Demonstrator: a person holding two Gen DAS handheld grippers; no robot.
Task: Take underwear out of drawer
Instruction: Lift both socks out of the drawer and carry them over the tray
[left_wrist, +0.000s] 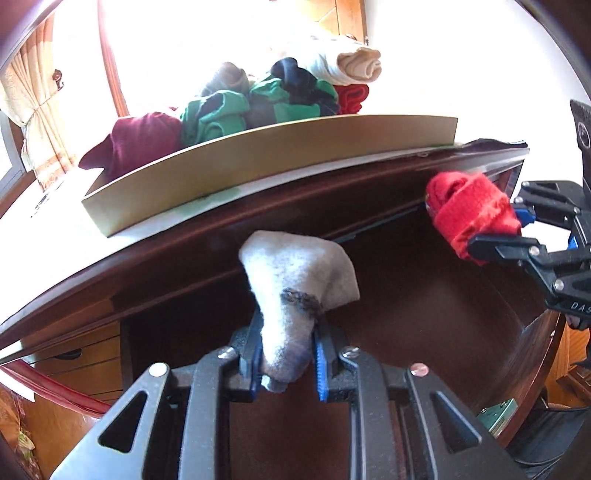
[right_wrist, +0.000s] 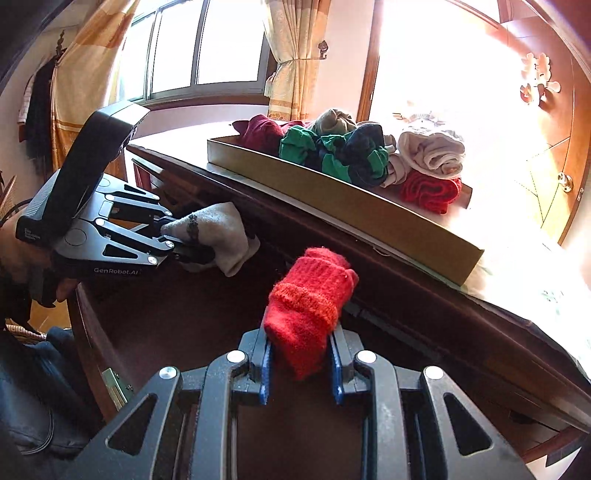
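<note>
My left gripper (left_wrist: 286, 363) is shut on a grey rolled sock bundle (left_wrist: 295, 295), held above the open dark wooden drawer (left_wrist: 406, 302). In the right wrist view that same left gripper (right_wrist: 173, 236) and grey bundle (right_wrist: 218, 236) appear at the left. My right gripper (right_wrist: 300, 365) is shut on a red rolled bundle (right_wrist: 308, 306) over the drawer (right_wrist: 166, 317). The left wrist view shows the right gripper (left_wrist: 498, 229) with the red bundle (left_wrist: 472, 218) at the right. The drawer's floor looks bare where it shows.
A shallow tan cardboard tray (left_wrist: 258, 173) (right_wrist: 369, 218) sits on the desk top above the drawer, holding several rolled garments in maroon, green, navy, beige and red. A curtained window (right_wrist: 199, 48) is behind. A person's hand (right_wrist: 22, 258) holds the left gripper.
</note>
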